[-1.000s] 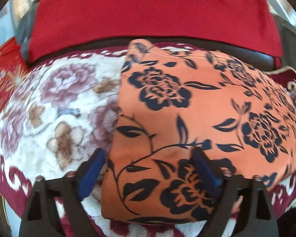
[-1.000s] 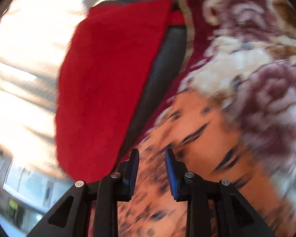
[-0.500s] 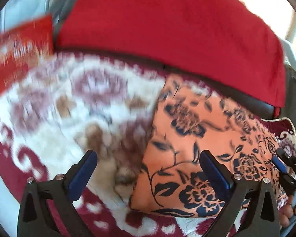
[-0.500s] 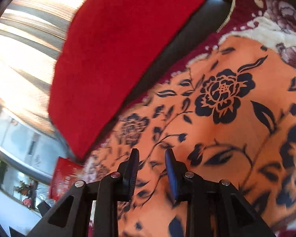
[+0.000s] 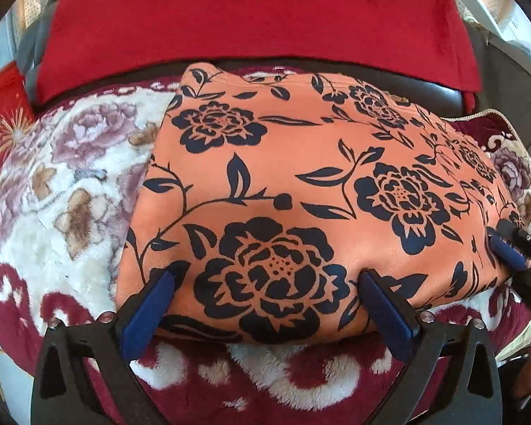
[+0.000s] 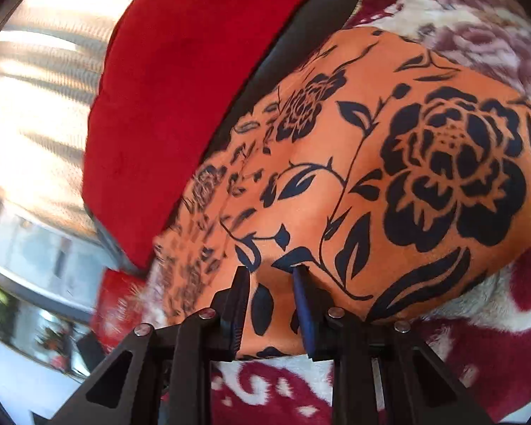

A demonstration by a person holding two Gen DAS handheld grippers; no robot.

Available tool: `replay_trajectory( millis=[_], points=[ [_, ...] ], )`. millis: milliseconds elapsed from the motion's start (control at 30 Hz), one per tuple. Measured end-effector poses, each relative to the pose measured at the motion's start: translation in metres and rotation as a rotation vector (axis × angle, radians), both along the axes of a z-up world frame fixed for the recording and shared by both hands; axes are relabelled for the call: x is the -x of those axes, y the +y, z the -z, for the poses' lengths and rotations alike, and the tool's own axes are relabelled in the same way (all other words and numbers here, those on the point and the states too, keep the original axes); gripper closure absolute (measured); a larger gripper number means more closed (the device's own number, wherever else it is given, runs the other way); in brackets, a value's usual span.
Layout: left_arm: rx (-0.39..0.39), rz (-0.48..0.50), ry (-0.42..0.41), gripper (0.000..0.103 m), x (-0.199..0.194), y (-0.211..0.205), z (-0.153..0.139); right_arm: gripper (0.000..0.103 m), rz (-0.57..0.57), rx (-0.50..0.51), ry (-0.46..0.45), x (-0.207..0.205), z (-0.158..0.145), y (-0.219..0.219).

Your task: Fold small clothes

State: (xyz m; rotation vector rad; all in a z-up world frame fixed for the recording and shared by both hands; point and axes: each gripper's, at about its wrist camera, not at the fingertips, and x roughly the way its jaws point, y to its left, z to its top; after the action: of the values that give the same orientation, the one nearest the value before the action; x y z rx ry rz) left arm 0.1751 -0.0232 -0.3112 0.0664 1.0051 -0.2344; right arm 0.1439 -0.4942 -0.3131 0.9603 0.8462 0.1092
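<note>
- Orange flowered garment [image 5: 301,177] lies folded on the plush blanket [image 5: 53,191]; left hand-held gripper [image 5: 269,304], swung back from half a second ago, now presses down on its near edge, spread wide.
- Right hand-held gripper [image 6: 270,283] has dropped onto the cloth too, narrow gap, nothing pinched. Looks like smoothing the finished fold.

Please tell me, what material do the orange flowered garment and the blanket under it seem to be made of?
The orange garment looks like a soft, matte knit or brushed fabric: smooth printed surface, rounded folds, no shine. The blanket seems a thick plush fleece, since its pile looks fluffy and tufted. The exact fibres cannot be told.
</note>
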Motion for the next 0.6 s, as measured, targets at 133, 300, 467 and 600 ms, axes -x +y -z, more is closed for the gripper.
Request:
replay_trajectory(
  millis=[133, 300, 467, 600],
  points=[
    [-0.041, 0.034, -0.037, 0.0, 0.012, -0.009, 0.001, 0.073, 0.029, 0.001, -0.083, 0.001, -0.014, 0.001],
    [-0.016, 0.09, -0.002, 0.0, 0.004, -0.002, 0.002, 0.073, -0.037, 0.002, -0.075, -0.017, -0.011, 0.028],
    [-0.115, 0.01, -0.155, 0.0, 0.011, 0.01, -0.027, 0.073, -0.047, 0.052, -0.025, -0.026, -0.008, 0.043],
    [-0.104, -0.037, -0.235, 0.0, 0.019, 0.024, -0.046, 0.073, -0.075, 0.118, -0.114, -0.017, -0.031, 0.06]
  ],
)
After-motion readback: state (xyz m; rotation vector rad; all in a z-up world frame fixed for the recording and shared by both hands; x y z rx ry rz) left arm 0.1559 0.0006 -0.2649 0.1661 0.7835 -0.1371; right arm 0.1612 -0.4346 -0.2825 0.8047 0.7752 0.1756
